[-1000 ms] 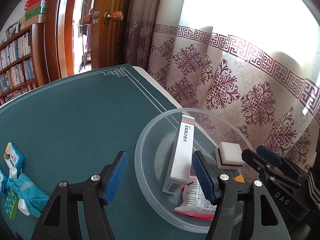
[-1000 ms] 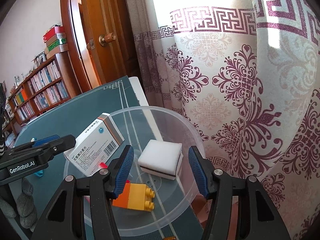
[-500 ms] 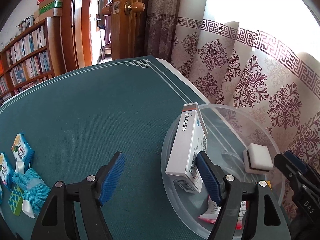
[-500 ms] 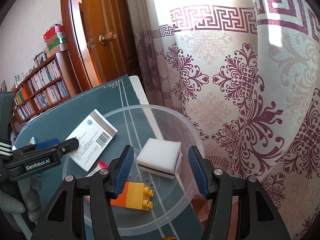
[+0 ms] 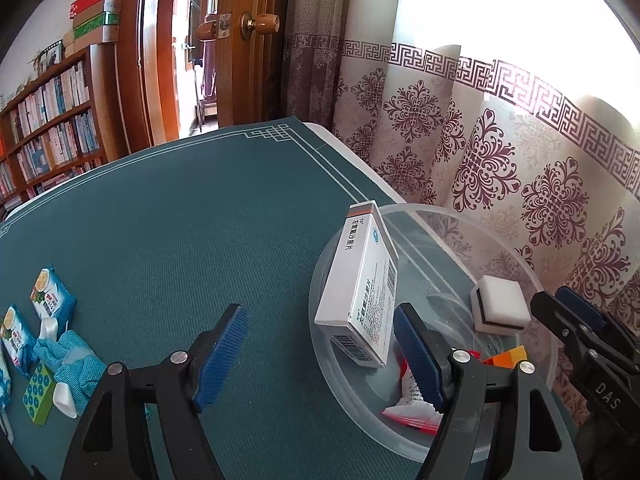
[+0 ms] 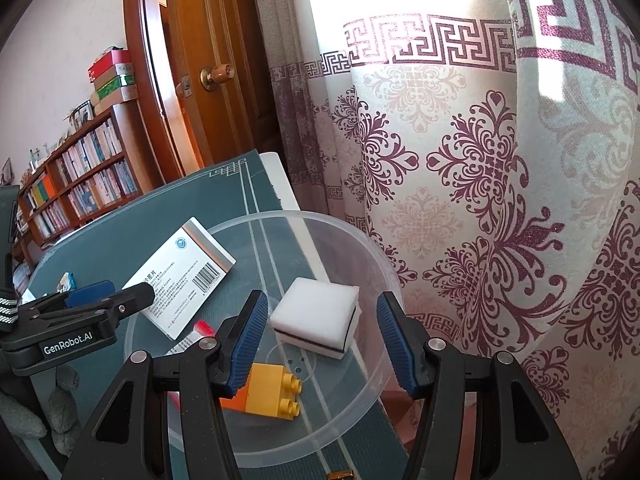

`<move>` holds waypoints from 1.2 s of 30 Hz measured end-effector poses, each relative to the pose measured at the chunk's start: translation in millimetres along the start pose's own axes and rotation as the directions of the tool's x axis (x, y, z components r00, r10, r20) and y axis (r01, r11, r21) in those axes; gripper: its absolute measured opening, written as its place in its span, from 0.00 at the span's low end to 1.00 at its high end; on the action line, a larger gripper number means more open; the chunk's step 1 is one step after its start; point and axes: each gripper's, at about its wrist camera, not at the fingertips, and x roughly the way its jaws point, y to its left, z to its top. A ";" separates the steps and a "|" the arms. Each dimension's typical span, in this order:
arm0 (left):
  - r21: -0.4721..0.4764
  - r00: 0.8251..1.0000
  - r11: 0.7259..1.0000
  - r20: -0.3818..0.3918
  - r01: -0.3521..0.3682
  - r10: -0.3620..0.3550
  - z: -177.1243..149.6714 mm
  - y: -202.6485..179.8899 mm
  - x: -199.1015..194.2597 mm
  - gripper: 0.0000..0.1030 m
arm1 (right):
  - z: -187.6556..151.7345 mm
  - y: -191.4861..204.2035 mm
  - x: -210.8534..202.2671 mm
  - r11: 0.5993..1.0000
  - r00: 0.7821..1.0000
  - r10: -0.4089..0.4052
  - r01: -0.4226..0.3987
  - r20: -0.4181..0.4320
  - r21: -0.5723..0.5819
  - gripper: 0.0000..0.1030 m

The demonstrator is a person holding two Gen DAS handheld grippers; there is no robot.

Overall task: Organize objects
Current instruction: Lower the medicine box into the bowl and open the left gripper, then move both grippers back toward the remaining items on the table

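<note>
A clear plastic bowl (image 5: 536, 280) (image 6: 372, 264) stands at the table's right edge by the curtain. A white medicine box (image 5: 360, 292) (image 6: 188, 272) leans on its left rim. Inside lie a white sponge (image 5: 500, 308) (image 6: 316, 316), an orange-yellow toy brick (image 6: 272, 394) (image 5: 508, 356) and a red-white packet (image 5: 412, 396). My left gripper (image 5: 320, 360) is open and empty, its right finger just inside the bowl by the box. My right gripper (image 6: 320, 344) is open and empty above the bowl, around the sponge without touching it.
On the green table mat (image 5: 180, 240) at the left lie blue snack packets (image 5: 52, 300), a blue cloth (image 5: 76, 364) and a small green box (image 5: 38, 392). A patterned curtain (image 6: 480, 200) hangs beyond the bowl. A wooden door (image 5: 248, 40) and bookshelves (image 5: 48, 120) stand behind.
The left gripper has drawn back and left from the bowl, leaving the medicine box leaning on the rim; the box has tilted down. The right gripper has stayed still.
</note>
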 end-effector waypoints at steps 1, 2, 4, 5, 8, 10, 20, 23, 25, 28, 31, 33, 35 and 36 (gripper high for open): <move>0.002 1.000 1.000 0.005 0.000 0.000 -0.5 -0.1 -3.6 0.82 | 0.3 0.9 -1.7 1.000 1.000 0.002 -0.002 0.001 -0.004 0.57; 0.005 1.000 1.000 0.010 0.000 -0.001 -1.3 -0.2 -7.3 0.83 | 0.6 2.0 -3.0 1.000 1.000 0.005 -0.005 0.001 -0.008 0.57; 0.010 1.000 1.000 0.018 0.001 -0.002 -3.3 0.6 -14.2 0.86 | 0.4 5.7 -6.4 1.000 1.000 0.012 -0.012 0.001 -0.016 0.57; 0.011 1.000 1.000 0.020 0.001 -0.001 -4.5 1.5 -17.5 0.86 | 0.4 8.7 -8.8 1.000 1.000 0.016 -0.016 0.001 -0.021 0.57; 0.003 1.000 1.000 0.027 -0.006 0.006 -8.8 7.5 -26.7 0.89 | -1.5 17.2 -14.8 0.999 1.000 0.028 -0.028 0.001 -0.040 0.57; -0.013 0.999 1.000 0.032 -0.013 0.013 -12.8 14.4 -34.4 0.90 | -2.7 24.7 -18.2 0.998 0.999 0.039 -0.039 -0.001 -0.052 0.57; -0.082 0.991 0.992 0.088 -0.097 0.104 -33.5 62.4 -81.3 0.96 | -16.8 76.0 -31.8 0.979 0.988 0.144 -0.149 -0.047 -0.137 0.57; -0.096 0.984 0.986 0.097 -0.139 0.148 -40.4 76.9 -91.6 0.97 | -20.8 92.3 -34.6 0.971 0.983 0.172 -0.179 -0.060 -0.158 0.57; -0.114 0.981 0.981 0.099 -0.157 0.169 -45.7 88.1 -97.9 0.99 | -24.5 103.1 -35.9 0.966 0.979 0.189 -0.198 -0.071 -0.168 0.57; -0.151 0.975 0.971 0.095 -0.183 0.199 -54.7 107.1 -106.9 0.99 | -29.4 116.4 -36.9 0.959 0.974 0.209 -0.222 -0.090 -0.174 0.57; -0.195 0.969 0.959 0.089 -0.208 0.228 -64.6 126.8 -114.6 0.99 | -33.8 128.9 -37.6 0.954 0.969 0.224 -0.241 -0.107 -0.178 0.57; -0.221 0.962 0.946 0.087 -0.236 0.260 -71.1 139.5 -119.3 0.99 | -37.5 137.7 -38.8 0.951 0.966 0.231 -0.249 -0.115 -0.185 0.57; -0.245 0.952 0.932 0.082 -0.267 0.295 -77.0 152.9 -124.0 0.99 | -41.1 145.6 -39.2 0.946 0.963 0.239 -0.260 -0.125 -0.193 0.57; -0.261 0.948 0.924 0.079 -0.280 0.310 -80.3 160.1 -126.4 0.99 | -42.8 150.4 -39.2 0.944 0.961 0.243 -0.265 -0.130 -0.197 0.58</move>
